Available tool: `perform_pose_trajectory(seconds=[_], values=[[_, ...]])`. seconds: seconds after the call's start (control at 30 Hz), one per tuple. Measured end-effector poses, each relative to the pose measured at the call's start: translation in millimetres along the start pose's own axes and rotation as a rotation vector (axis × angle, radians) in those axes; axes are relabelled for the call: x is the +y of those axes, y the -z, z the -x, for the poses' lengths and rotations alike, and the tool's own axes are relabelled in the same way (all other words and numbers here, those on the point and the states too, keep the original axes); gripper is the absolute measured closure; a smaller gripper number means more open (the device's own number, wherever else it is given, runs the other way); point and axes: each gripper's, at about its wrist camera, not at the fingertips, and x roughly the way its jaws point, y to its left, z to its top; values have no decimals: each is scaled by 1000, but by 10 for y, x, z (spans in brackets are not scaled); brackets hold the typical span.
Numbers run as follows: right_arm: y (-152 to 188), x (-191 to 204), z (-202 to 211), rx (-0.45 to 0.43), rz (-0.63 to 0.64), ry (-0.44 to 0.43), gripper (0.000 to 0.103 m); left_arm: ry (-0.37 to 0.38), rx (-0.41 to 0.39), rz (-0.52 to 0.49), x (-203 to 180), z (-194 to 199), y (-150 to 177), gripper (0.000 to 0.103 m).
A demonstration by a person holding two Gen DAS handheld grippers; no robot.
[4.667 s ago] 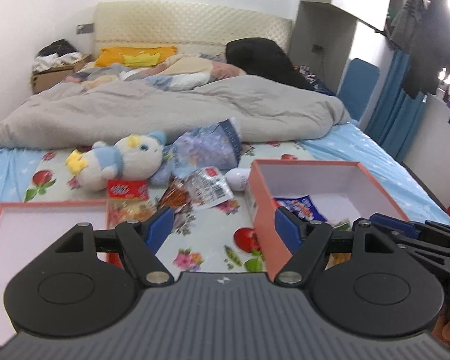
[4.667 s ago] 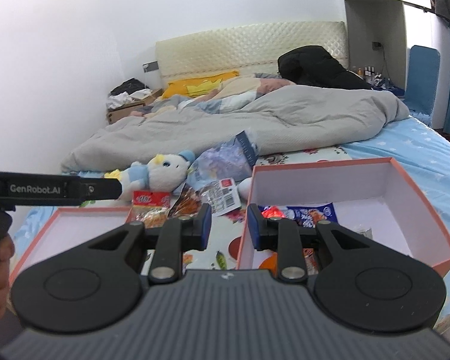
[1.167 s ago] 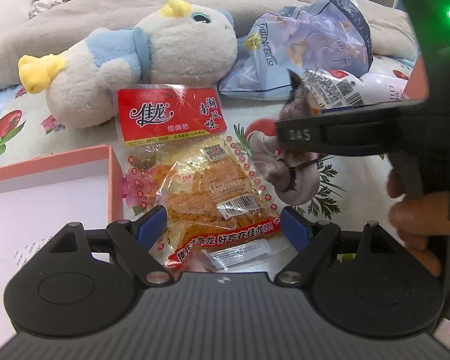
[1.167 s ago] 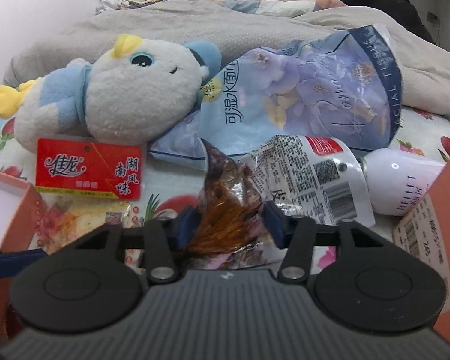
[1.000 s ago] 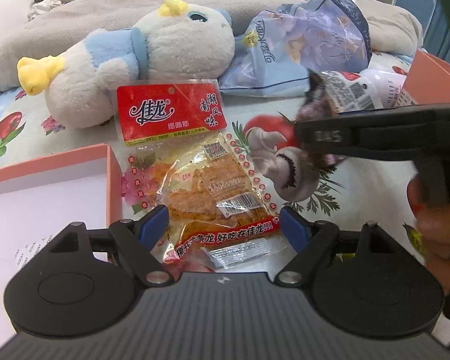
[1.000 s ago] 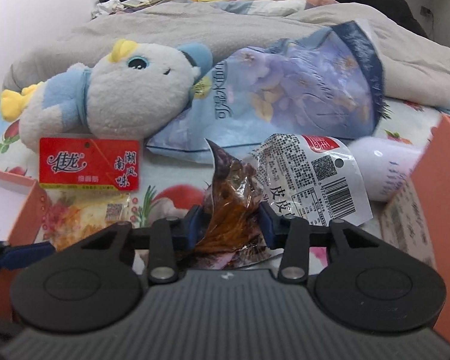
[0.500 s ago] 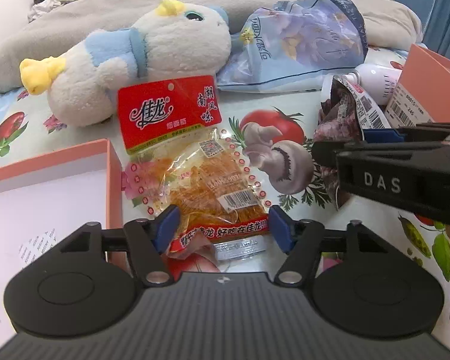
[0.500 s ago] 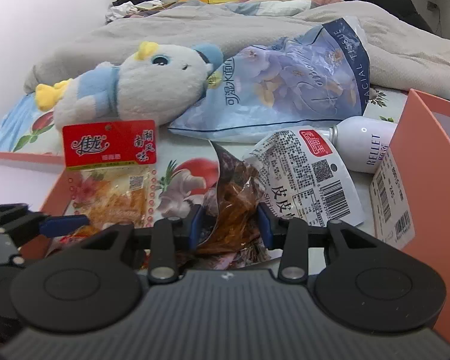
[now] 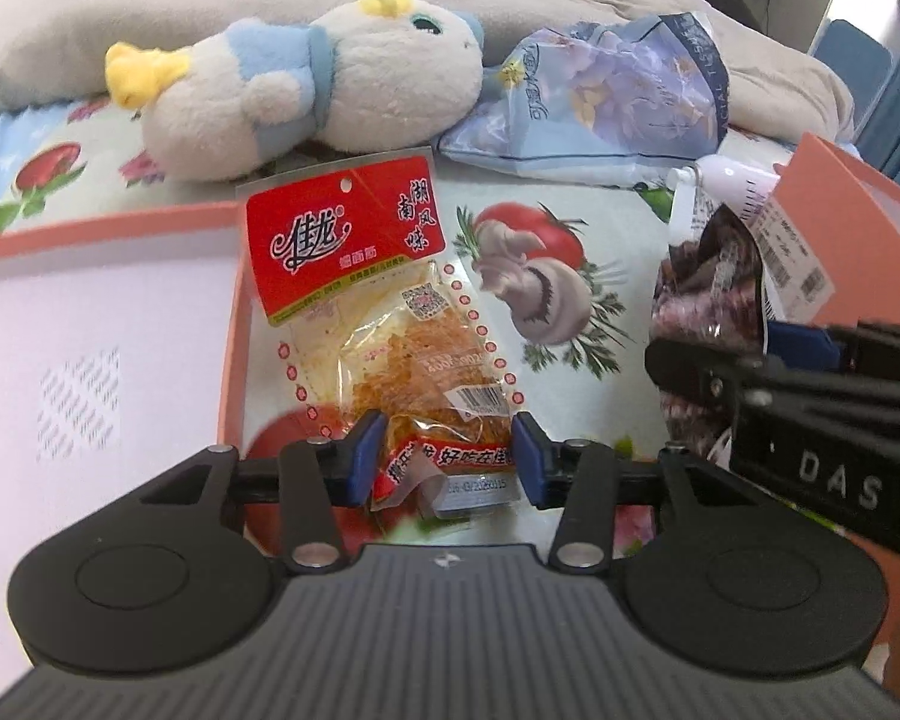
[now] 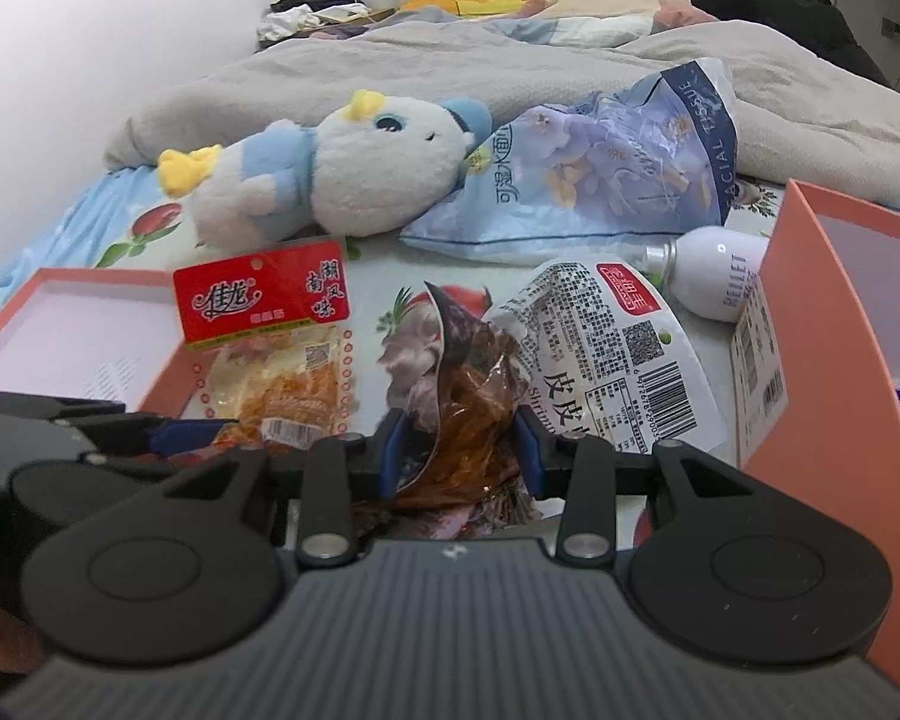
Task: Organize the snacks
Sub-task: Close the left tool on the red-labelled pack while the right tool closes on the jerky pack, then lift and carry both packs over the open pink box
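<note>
Both my tools have just closed in: the left tool (image 9: 441,450) now pinches the red snack packet (image 9: 384,330) on the bed, the right tool (image 10: 457,447) clamps the brown snack bag (image 10: 468,414), ready for the orange box (image 10: 810,372).

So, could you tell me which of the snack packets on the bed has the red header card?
The red-topped spicy strip packet, lying beside the orange lid and pinched at its near end by the left gripper. The dark brown packet and the white barcode packet lack one.
</note>
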Motion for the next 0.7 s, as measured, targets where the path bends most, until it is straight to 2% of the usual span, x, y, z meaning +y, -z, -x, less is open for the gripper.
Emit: perform_pose_trajectory(seconds=[0.43,0.57,0.7], values=[[391,164,582,25,49,-63,63,6,18,87,-79,535,394,54],[448,138,779,27,17,-79,63,7,16,104,-89,748,450,55],[439,188,952,23,38,-92,63,19,0,133,-80,961,438,55]])
